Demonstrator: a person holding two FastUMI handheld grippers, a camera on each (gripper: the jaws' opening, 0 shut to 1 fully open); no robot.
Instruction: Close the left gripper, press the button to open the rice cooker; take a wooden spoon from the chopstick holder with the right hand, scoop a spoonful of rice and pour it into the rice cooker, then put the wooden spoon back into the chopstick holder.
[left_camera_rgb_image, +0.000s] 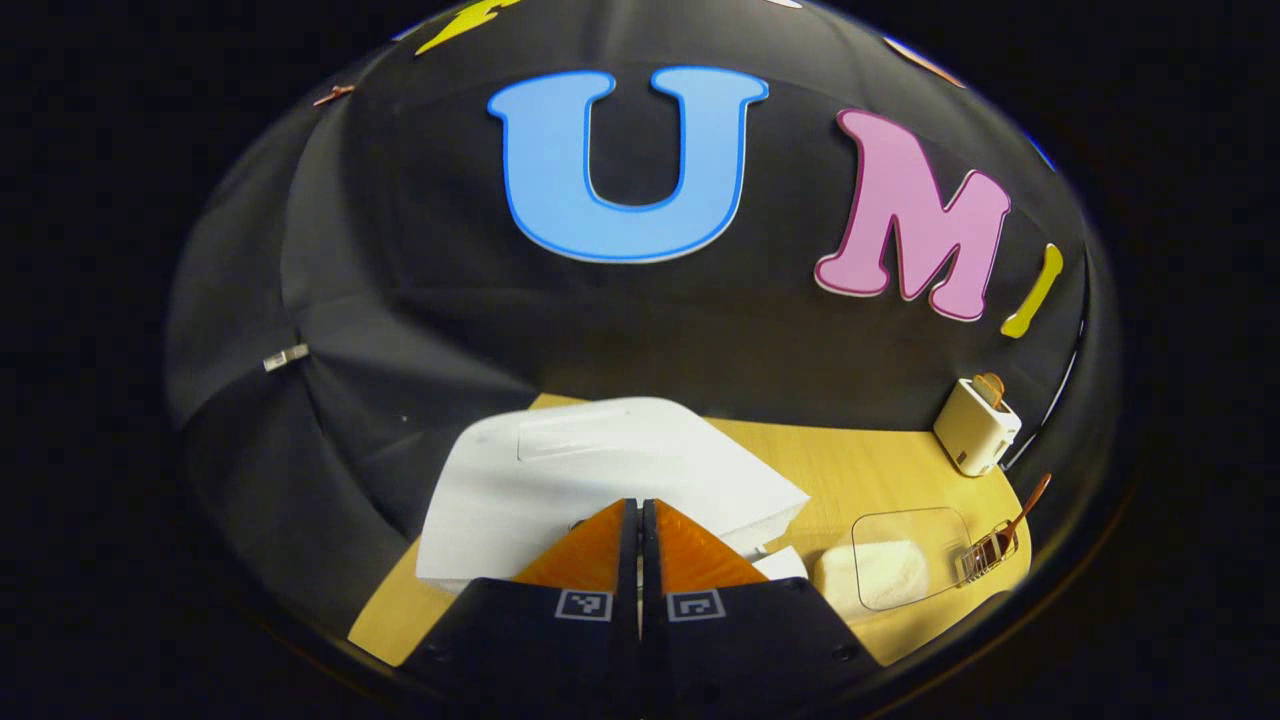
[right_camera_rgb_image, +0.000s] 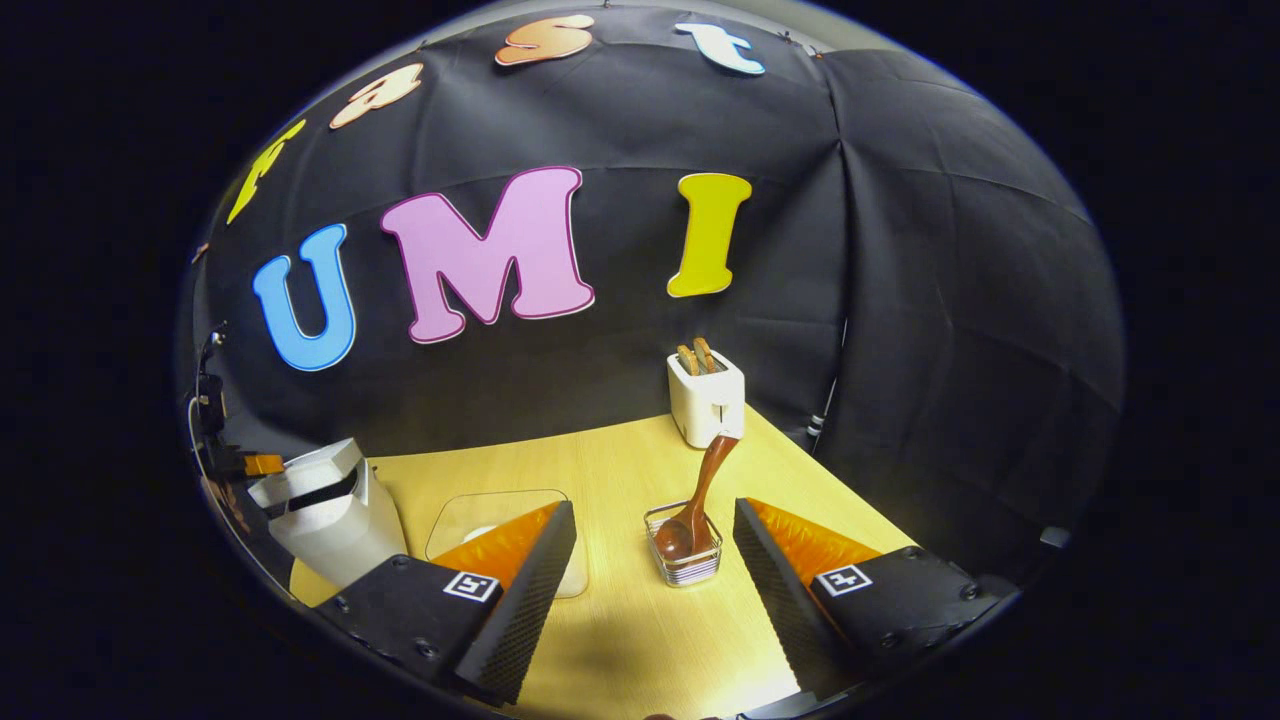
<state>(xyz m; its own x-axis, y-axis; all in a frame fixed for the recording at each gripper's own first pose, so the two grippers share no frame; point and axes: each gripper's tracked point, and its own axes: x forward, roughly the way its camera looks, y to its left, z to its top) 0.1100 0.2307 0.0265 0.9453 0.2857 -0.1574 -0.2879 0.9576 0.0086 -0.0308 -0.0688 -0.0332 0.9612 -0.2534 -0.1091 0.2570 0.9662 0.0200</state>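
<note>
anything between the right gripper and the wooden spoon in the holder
Nothing visible. In the right gripper view the open right gripper faces the wooden spoon, which stands in the chopstick holder on bare table. The toaster sits behind it, and the clear rice container lies off to the left.

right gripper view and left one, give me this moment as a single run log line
left tongs shut over white rice cooker | right tongs open, facing brown wooden spoon in clear holder | spoon not gripped
</note>
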